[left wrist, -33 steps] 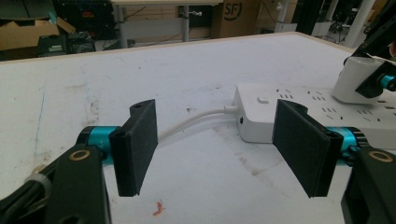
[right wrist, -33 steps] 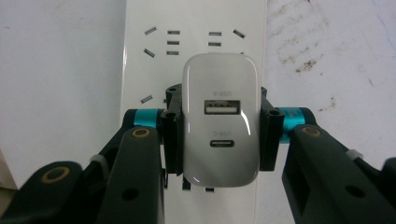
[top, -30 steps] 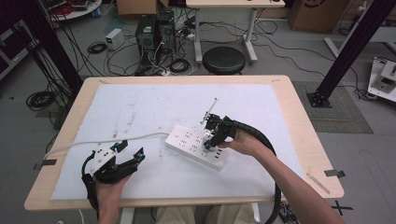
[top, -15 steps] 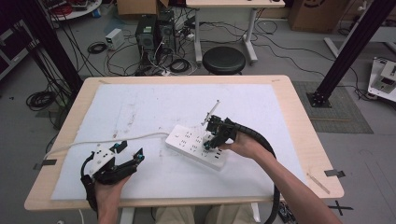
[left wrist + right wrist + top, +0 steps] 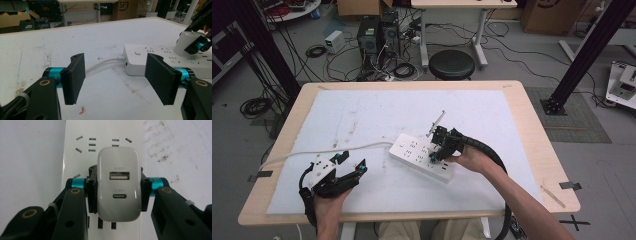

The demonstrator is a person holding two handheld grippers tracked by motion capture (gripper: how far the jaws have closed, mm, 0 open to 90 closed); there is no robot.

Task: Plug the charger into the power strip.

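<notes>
A white power strip (image 5: 417, 152) lies slantwise in the middle of the table, and its white cable (image 5: 337, 149) runs off to the left edge. My right gripper (image 5: 438, 154) points down over the strip and is shut on a white USB charger (image 5: 118, 183), gripping its two sides above the strip's sockets (image 5: 75, 165). My left gripper (image 5: 349, 167) rests near the front left of the table. It faces the strip's cable end (image 5: 136, 58), open, and its jaws have just been closing a little with nothing between them. The left gripper view also has the charger (image 5: 183, 43) at far right.
A white mat (image 5: 362, 115) covers most of the wooden table (image 5: 532, 130). A black stool (image 5: 452, 64) and tangled cables sit on the floor behind the table. Black frame posts (image 5: 582, 55) stand at right and left.
</notes>
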